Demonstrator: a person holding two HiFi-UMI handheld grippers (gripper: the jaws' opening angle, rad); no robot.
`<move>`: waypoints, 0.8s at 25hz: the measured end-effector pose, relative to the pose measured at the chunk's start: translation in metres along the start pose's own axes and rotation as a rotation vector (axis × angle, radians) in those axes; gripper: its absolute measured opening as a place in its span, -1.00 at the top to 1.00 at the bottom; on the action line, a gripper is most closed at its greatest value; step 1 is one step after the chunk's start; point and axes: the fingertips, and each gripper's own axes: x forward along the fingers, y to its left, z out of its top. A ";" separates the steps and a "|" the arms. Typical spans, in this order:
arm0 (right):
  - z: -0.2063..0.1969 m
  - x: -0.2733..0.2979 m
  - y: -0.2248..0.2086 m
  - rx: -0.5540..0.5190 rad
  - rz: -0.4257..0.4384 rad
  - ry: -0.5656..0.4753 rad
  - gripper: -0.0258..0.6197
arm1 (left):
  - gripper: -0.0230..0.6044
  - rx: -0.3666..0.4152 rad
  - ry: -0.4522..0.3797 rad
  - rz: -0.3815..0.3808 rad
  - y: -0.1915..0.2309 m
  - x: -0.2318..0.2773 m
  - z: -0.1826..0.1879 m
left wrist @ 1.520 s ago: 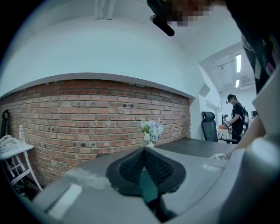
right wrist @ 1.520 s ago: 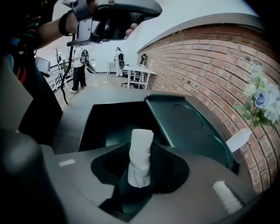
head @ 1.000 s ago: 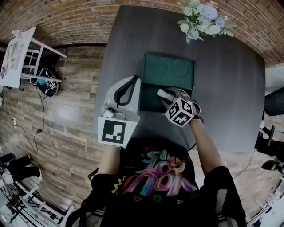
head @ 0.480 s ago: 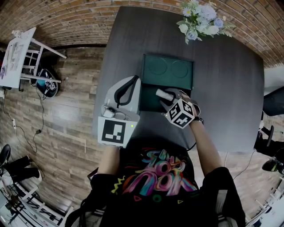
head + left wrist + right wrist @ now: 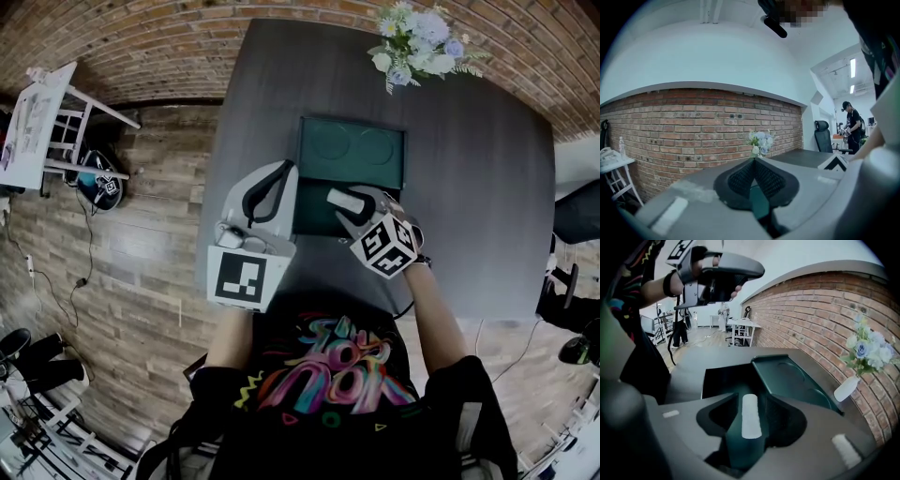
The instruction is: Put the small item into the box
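One pale oblong piece (image 5: 750,420) sits between R gripper (image 5: 750,398) jaws (ID unclear), above box (image 5: 349,148); jaws opening, pads clear. L gripper (image 5: 753,161) pressed together.

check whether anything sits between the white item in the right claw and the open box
Nothing visible does. The small white item lies between the opening jaws of the right claw, directly over the open box, whose lid is folded back, clear of the path.
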 end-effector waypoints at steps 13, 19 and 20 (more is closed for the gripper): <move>0.053 -0.073 -0.041 0.037 -0.186 -0.209 0.40 | 0.92 0.002 -0.004 -0.024 -0.007 -0.009 0.004; 0.075 -0.127 -0.061 0.067 -0.284 -0.345 0.43 | 0.92 -0.004 -0.020 -0.045 -0.010 -0.008 0.007; 0.080 -0.137 -0.064 0.073 -0.299 -0.378 0.45 | 0.92 -0.006 -0.024 -0.050 -0.011 -0.007 0.008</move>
